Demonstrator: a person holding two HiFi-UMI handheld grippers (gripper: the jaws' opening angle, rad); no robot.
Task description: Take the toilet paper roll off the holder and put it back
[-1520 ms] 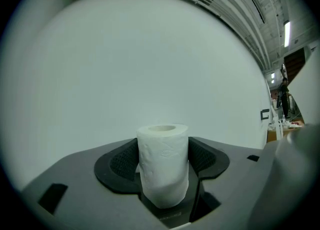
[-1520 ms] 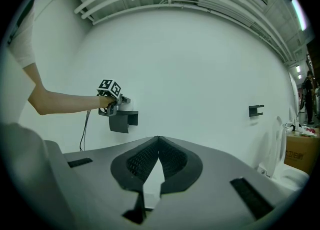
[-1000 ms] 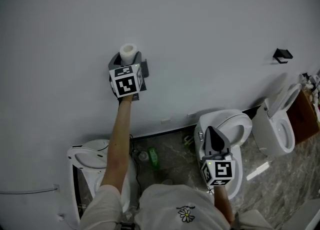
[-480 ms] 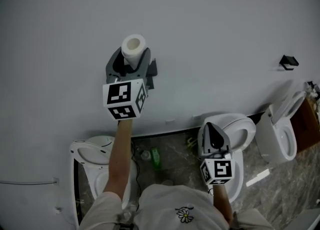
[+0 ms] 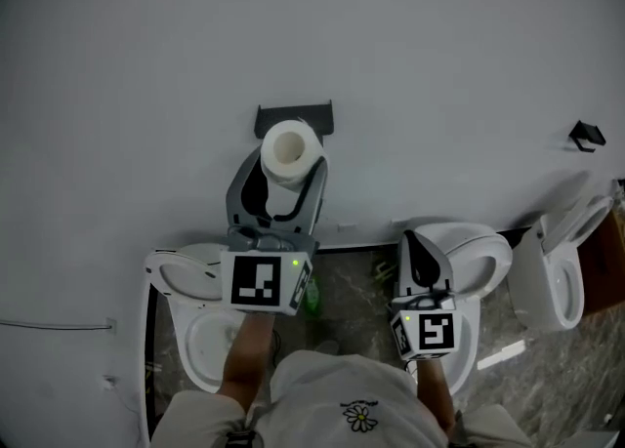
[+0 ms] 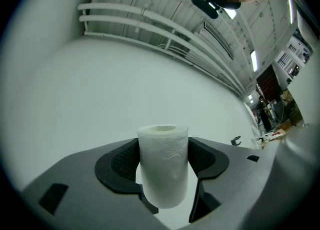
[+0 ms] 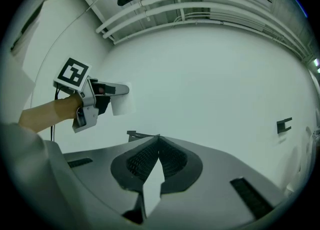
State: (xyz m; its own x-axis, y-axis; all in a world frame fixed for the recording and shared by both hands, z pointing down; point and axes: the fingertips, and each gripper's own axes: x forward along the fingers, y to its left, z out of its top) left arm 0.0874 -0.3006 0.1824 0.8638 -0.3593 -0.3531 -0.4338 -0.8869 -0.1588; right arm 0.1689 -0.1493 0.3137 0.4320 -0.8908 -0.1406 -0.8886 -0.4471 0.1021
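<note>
With the toilet paper roll (image 5: 291, 148) clamped in our left gripper (image 5: 288, 178), off the holder (image 5: 294, 118) just beyond it, we judge re-seating comes next; right gripper (image 7: 159, 141) closed, empty.

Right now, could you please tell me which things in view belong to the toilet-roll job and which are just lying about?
Job: toilet paper roll, gripped in the left claw; black wall holder, bare.
Lying about: toilets; green bottle; second wall bracket far right; right claw, shut, idle.

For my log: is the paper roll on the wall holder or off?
Off. The roll sits between the left tongs, away from the bare holder.
</note>
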